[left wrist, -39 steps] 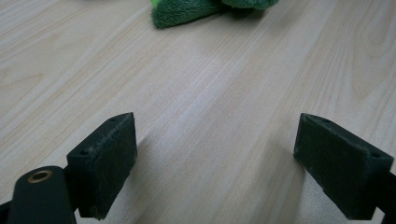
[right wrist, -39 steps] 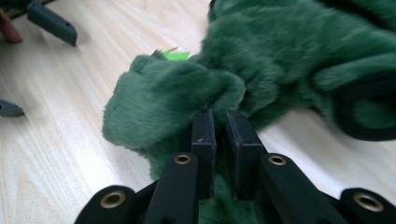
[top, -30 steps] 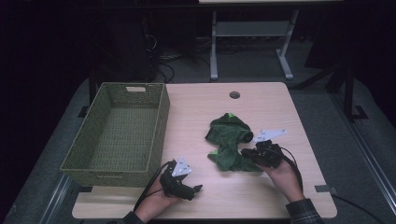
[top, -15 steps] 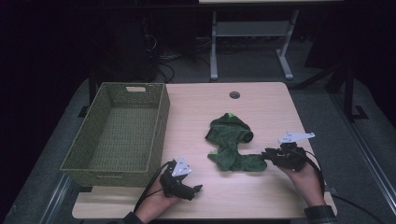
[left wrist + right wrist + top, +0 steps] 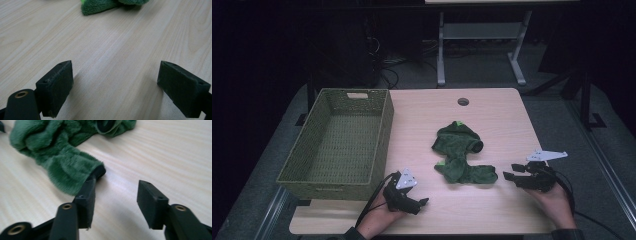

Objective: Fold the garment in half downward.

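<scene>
A crumpled green fleece garment (image 5: 459,155) lies near the middle of the light wooden table (image 5: 492,115), just right of an empty woven basket (image 5: 337,145). The right gripper (image 5: 510,172) — its jaws just opening, nothing between them — sits beside the garment's right-hand sleeve end, one pad close against the fleece in the right gripper view. The left gripper (image 5: 422,202) rests low at the table's near edge, jaws spread wide over bare wood — holding nothing.

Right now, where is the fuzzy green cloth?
In the high view, the cloth lies crumpled mid-table, right of the basket, between the left gripper and right gripper.
</scene>
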The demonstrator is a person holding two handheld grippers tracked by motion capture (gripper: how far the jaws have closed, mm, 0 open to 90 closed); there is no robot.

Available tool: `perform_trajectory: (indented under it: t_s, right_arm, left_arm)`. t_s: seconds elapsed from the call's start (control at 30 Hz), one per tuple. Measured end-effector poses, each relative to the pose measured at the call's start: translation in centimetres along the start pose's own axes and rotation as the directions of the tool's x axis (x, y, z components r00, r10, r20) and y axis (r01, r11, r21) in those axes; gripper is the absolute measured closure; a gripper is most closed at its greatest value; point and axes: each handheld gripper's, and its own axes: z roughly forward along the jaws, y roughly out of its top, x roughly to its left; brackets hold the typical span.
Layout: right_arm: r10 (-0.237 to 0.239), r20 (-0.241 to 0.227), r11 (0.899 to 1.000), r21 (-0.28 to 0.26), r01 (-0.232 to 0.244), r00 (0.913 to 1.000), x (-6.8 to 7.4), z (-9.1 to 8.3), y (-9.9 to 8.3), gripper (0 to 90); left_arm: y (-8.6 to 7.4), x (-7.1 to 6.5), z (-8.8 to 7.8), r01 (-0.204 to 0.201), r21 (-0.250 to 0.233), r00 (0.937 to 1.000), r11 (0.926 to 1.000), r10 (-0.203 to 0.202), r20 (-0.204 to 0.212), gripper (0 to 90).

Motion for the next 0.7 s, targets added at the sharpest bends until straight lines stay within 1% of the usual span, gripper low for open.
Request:
perform_trajectory:
  t_s: [0.03, 0.07, 0.1, 0.13, 0.17, 0.2, 0.23, 0.27, 0.3, 0.33, 0.4, 0.43, 0.47, 0.5, 0.53, 0.6, 0.7]
  right_arm:
    - [0.009, -0.016, 1.000, 0.006, -0.009, 0.9998, 0.0, -0.1, -0.2, 42.9]
    - [0.000, -0.017, 1.000, 0.014, 0.000, 0.9999, 0.0, 0.0, -0.3, 40.0]
    - [-0.003, -0.019, 1.000, 0.021, 0.003, 0.9998, 0.2, 0.0, -0.4, 38.6]
    - [-0.016, -0.012, 1.000, 0.025, 0.016, 0.9998, 0.4, 0.1, -0.6, 38.6]
    - [-0.022, -0.020, 0.999, 0.028, 0.022, 0.9996, 0.6, 0.2, -0.8, 39.1]
    - [-0.025, -0.035, 0.999, 0.029, 0.026, 0.9991, 0.7, 0.4, -0.9, 41.5]
    - [-0.037, -0.058, 0.999, 0.029, 0.039, 0.9976, 0.9, 0.7, -1.1, 44.2]
    - [-0.042, -0.070, 0.998, 0.035, 0.044, 0.9967, 1.0, 0.8, -1.2, 45.1]
    - [-0.045, -0.093, 0.998, 0.047, 0.050, 0.9946, 1.2, 1.0, -1.2, 46.1]
    - [-0.050, -0.103, 0.997, 0.051, 0.056, 0.9934, 1.3, 1.2, -1.3, 46.3]
    - [-0.050, -0.122, 0.996, 0.066, 0.058, 0.9913, 1.6, 1.6, -1.2, 50.1]
    - [-0.060, -0.125, 0.996, 0.065, 0.068, 0.9903, 1.6, 1.8, -1.2, 51.1]
    - [-0.048, -0.131, 0.996, 0.073, 0.058, 0.9903, 1.7, 1.9, -1.1, 52.0]
    - [-0.045, -0.141, 0.996, 0.069, 0.055, 0.9889, 1.7, 2.0, -1.1, 52.7]
    - [-0.053, -0.143, 0.996, 0.069, 0.063, 0.9883, 1.6, 2.2, -1.1, 52.7]
    - [-0.047, -0.150, 0.996, 0.072, 0.058, 0.9876, 1.6, 2.4, -1.0, 53.6]
    - [-0.029, -0.165, 0.997, 0.069, 0.041, 0.9858, 1.5, 2.6, -0.8, 56.4]
  left_arm:
    - [0.0, 0.0, 0.0, 0.000, 0.000, 1.0000, 1.0000, 0.000, 0.000, 12.5]
    - [0.0, 0.0, 0.0, 0.000, 0.000, 1.0000, 1.0000, 0.000, 0.000, 12.5]
    - [0.0, 0.0, 0.0, 0.000, 0.000, 1.0000, 1.0000, 0.000, 0.000, 12.5]
    - [0.0, 0.0, 0.0, 0.000, 0.000, 1.0000, 1.0000, 0.000, 0.000, 12.5]
    - [0.0, 0.0, 0.0, 0.000, 0.000, 1.0000, 1.0000, 0.000, 0.000, 12.6]
    - [0.0, 0.0, 0.0, 0.000, 0.000, 1.0000, 1.0000, 0.000, 0.000, 12.5]
    - [0.0, 0.0, 0.0, 0.001, 0.000, 1.0000, 1.0000, -0.001, 0.000, 12.5]
    - [0.0, 0.0, 0.0, 0.000, 0.000, 1.0000, 1.0000, 0.000, 0.000, 12.5]
    - [0.0, 0.0, 0.0, 0.001, 0.000, 1.0000, 1.0000, -0.001, 0.000, 12.5]
    - [0.0, 0.0, 0.0, 0.000, 0.000, 1.0000, 1.0000, 0.000, 0.000, 12.6]
    - [0.0, 0.0, 0.0, 0.000, 0.000, 1.0000, 1.0000, 0.000, 0.000, 12.5]
    - [0.0, 0.0, 0.0, 0.000, 0.000, 1.0000, 1.0000, 0.000, 0.000, 12.5]
    - [0.0, 0.0, 0.0, 0.000, 0.000, 1.0000, 1.0000, 0.000, 0.000, 12.5]
    - [0.0, 0.0, 0.0, 0.000, 0.000, 1.0000, 1.0000, 0.000, 0.000, 12.5]
    - [0.0, 0.0, 0.0, 0.001, 0.000, 1.0000, 1.0000, -0.001, 0.000, 12.5]
    - [0.0, 0.0, 0.0, 0.000, 0.000, 1.0000, 1.0000, 0.000, 0.000, 12.5]
    - [0.0, 0.0, 0.0, 0.000, 0.001, 1.0000, 1.0000, 0.000, 0.001, 12.5]
